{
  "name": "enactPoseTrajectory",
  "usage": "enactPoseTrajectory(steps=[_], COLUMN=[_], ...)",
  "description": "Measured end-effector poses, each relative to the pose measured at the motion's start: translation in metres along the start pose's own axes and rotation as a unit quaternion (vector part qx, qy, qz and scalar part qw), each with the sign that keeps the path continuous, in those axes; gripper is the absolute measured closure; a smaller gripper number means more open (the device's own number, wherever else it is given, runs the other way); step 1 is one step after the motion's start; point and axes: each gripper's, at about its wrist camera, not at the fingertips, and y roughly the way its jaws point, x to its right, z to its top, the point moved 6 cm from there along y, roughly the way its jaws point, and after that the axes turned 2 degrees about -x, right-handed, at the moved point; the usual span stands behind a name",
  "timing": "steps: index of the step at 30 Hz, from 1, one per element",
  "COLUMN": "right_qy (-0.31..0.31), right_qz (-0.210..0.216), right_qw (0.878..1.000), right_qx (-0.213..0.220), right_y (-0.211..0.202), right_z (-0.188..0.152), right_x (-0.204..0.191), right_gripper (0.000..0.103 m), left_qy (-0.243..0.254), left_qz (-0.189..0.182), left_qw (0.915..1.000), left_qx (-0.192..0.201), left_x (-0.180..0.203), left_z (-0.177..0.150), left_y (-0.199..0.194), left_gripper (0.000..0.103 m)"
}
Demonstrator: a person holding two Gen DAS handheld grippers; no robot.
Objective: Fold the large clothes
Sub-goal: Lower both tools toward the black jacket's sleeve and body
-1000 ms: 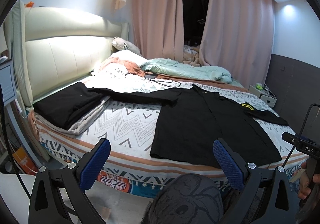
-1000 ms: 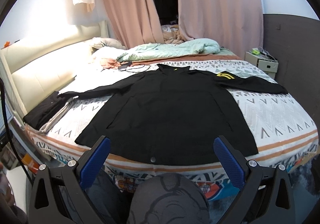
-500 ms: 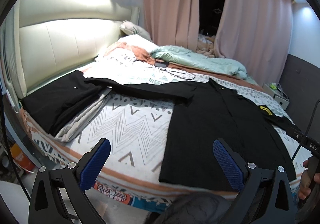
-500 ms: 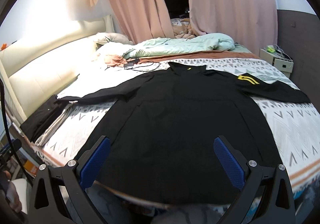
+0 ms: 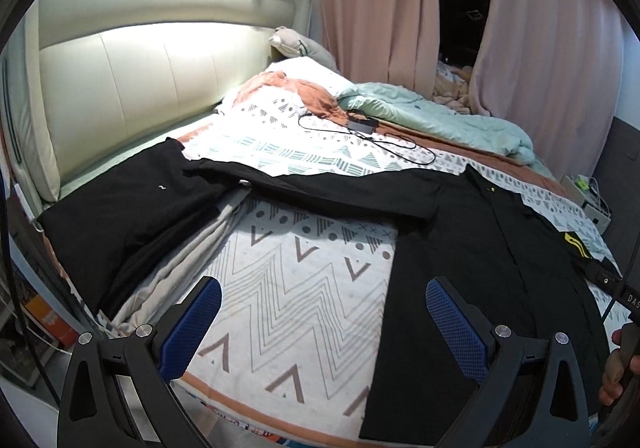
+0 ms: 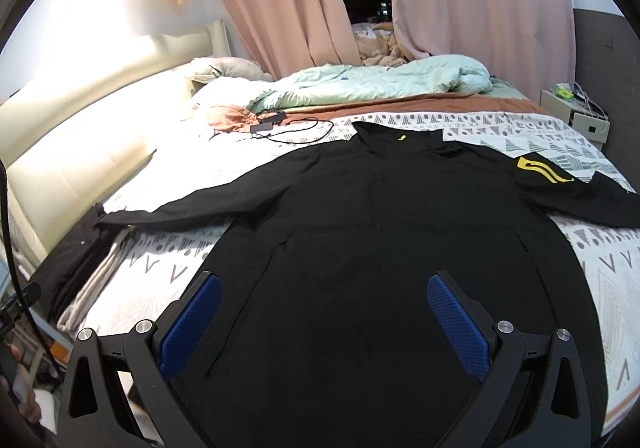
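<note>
A large black jacket (image 6: 380, 240) lies spread flat on the patterned bed cover (image 5: 304, 288), collar away from me and both sleeves stretched out sideways. Its right sleeve bears a yellow stripe badge (image 6: 540, 170). My right gripper (image 6: 320, 312) hangs open over the jacket's lower front, holding nothing. In the left wrist view the jacket (image 5: 488, 248) fills the right side, its left sleeve (image 5: 320, 192) reaching toward the headboard. There my left gripper (image 5: 324, 322) is open above the bare cover, just left of the jacket's hem edge.
A stack of folded dark and grey clothes (image 5: 132, 216) rests at the bed's left edge by the cream headboard (image 5: 132, 80). A charger and cable (image 5: 364, 128), a crumpled green duvet (image 5: 432, 116) and pillows lie beyond. Pink curtains (image 6: 472, 0) hang behind; a nightstand (image 6: 576, 116) stands at right.
Both grippers have moved forward and lower over the bed; the jacket now looms larger and the bed's front edge has dropped out of view. Both stay open.
</note>
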Motion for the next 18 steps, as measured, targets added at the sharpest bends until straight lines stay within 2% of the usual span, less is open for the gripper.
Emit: enactPoseTrajectory(steps=[4, 8, 12, 14, 18], right_qy=[0.003, 0.007, 0.008, 0.001, -0.012], right_qz=[0.000, 0.002, 0.011, 0.012, 0.004], right_qw=[1.000, 1.000, 1.000, 1.000, 1.000], right_qx=[-0.012, -0.011, -0.009, -0.006, -0.015], right_y=[0.026, 0.057, 0.085, 0.100, 0.132], right_z=[0.014, 0.043, 0.070, 0.080, 0.093], right_x=[-0.005, -0.016, -0.030, -0.039, -0.051], right_gripper=[0.000, 0.000, 0.000, 0.000, 0.000], left_qy=[-0.005, -0.015, -0.016, -0.017, -0.027], left_qz=[0.021, 0.033, 0.054, 0.065, 0.077], left_qw=[0.9998, 0.9993, 0.9984, 0.9977, 0.9964], left_qx=[0.004, 0.004, -0.003, -0.011, -0.022], left_x=[-0.011, -0.025, -0.043, -0.052, -0.074], left_z=[0.018, 0.038, 0.053, 0.059, 0.071], left_y=[0.009, 0.022, 0.039, 0.049, 0.064], left_gripper=[0.001, 0.001, 0.001, 0.005, 0.006])
